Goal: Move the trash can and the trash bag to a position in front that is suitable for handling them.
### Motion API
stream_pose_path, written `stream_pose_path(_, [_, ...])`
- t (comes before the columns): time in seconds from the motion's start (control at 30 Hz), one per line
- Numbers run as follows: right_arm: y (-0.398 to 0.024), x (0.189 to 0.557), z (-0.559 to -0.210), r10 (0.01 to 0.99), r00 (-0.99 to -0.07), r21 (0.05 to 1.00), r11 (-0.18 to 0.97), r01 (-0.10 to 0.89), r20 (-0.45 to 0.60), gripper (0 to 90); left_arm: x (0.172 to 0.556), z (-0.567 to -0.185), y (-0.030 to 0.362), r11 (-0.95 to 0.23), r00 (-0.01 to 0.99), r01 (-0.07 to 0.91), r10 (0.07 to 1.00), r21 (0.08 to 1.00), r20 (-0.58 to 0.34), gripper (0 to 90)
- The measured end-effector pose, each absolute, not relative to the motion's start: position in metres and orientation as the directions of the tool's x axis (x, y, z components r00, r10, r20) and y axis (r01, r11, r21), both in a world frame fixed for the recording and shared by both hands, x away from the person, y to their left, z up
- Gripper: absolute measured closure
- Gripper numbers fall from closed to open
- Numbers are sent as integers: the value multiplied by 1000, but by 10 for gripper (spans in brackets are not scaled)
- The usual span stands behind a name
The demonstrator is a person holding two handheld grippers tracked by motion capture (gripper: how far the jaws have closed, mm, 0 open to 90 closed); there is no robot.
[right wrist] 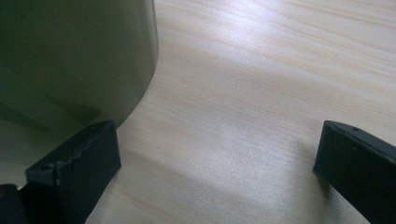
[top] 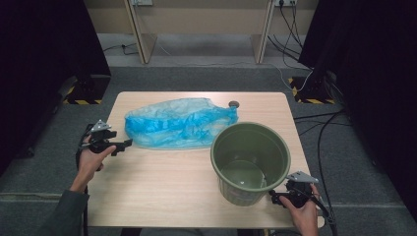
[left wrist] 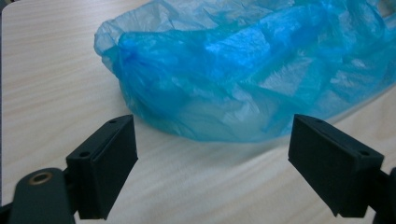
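Blue bag and green bucket on the table

The bag [top: 179,123] — thin, see-through blue plastic, crumpled and lying flat — stretches across the far middle of the wooden table [top: 162,187], its rounded end toward the left, its bunched end reaching the bucket's far rim. The bucket [top: 251,162] stands upright at the near right, well inside the edge — dull olive-green, round, open on top, nothing inside, its smooth wall narrowing toward the base.
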State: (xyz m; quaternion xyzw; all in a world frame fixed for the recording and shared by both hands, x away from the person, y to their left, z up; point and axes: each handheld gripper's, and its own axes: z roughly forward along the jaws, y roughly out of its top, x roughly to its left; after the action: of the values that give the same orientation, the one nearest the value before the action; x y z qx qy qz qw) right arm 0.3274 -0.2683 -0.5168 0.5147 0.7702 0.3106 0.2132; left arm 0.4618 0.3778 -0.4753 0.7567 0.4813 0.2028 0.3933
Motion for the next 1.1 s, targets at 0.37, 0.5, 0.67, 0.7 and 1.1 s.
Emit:
stream_pose_path(0.37, [-268, 328, -517, 925, -381, 698, 279, 660, -10, 3, 511, -466, 370, -209, 433, 587, 897, 782, -85, 148])
stream_pose_path(0.5, [-269, 328, -517, 924, -383, 698, 281, 658, -11, 3, 527, -479, 368, -214, 421, 613, 903, 761, -85, 203])
stream_pose_path(0.67, [-269, 328, -517, 923, -384, 699, 282, 658, -11, 3, 530, -491, 366, -251, 432, 619, 900, 745, -56, 635])
stream_pose_path(0.7, [-269, 328, -517, 923, -384, 699, 282, 658, -11, 3, 529, -494, 366, -254, 429, 619, 902, 744, -49, 635])
stream_pose_path(1.1, [-268, 329, -517, 924, -382, 698, 279, 660, -8, 2, 461, -498, 362, -308, 510, 600, 858, 738, -56, 746])
